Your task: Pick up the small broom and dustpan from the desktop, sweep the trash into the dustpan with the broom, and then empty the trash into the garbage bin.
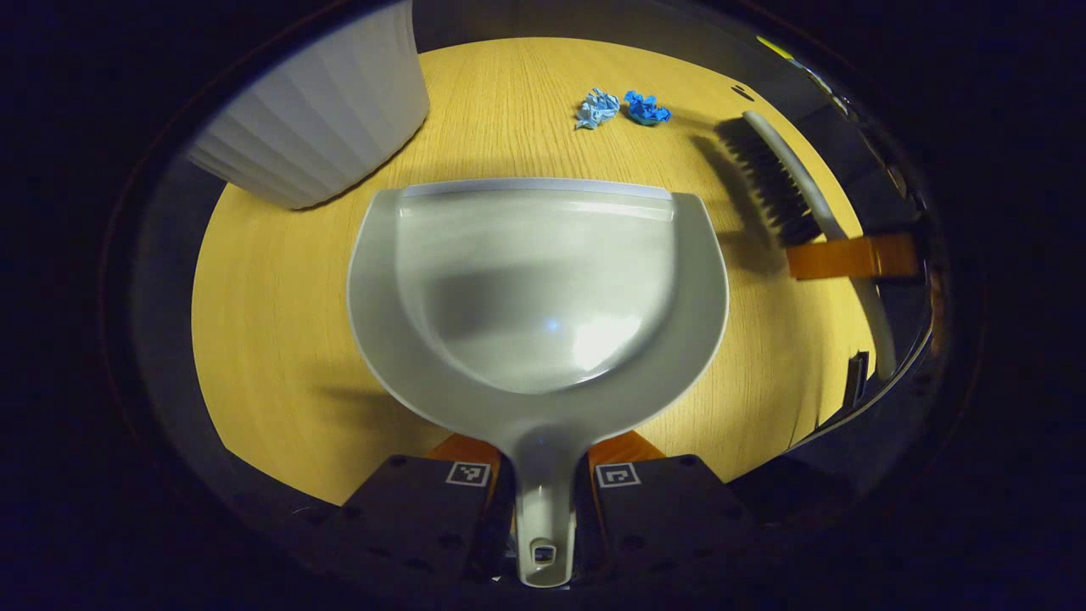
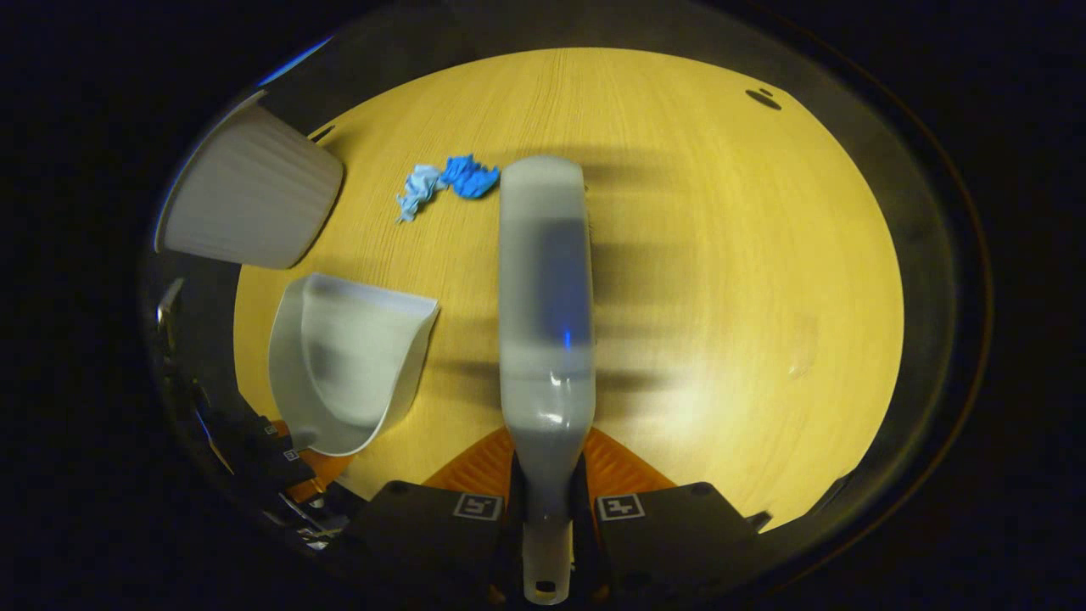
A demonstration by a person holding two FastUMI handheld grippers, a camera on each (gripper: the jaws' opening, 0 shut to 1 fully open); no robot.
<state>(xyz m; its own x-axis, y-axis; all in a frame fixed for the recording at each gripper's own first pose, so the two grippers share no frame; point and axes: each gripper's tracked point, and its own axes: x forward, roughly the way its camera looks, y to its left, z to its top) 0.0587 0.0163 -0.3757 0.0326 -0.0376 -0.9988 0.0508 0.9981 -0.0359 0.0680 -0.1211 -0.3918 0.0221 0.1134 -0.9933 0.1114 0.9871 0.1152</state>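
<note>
1. Right now the left gripper [image 1: 543,475] has both fingers pressed on the handle of the grey dustpan [image 1: 539,288], whose scoop points out over the wooden desk [image 1: 280,339].
2. Seen from the right gripper view, the dustpan [image 2: 348,356] sits at the near left of the desk [image 2: 721,255], with the left gripper [image 2: 280,462] behind it.
3. The right gripper [image 2: 547,501] is clamped on the handle of the broom [image 2: 545,305], both fingers against it; the broom's pale back faces the camera and is blurred.
4. In the left gripper view the broom [image 1: 785,182] is off to the right with its dark bristles toward the dustpan; an orange finger [image 1: 848,257] of the right gripper crosses its handle.
5. Two crumpled blue paper scraps [image 1: 622,108] lie touching each other on the desk beyond the dustpan's front lip, apart from it; they [image 2: 445,182] are just left of the broom's far end.
6. A white ribbed bin [image 1: 322,110] stands at the far left of the desk, near the dustpan [image 2: 250,199].
</note>
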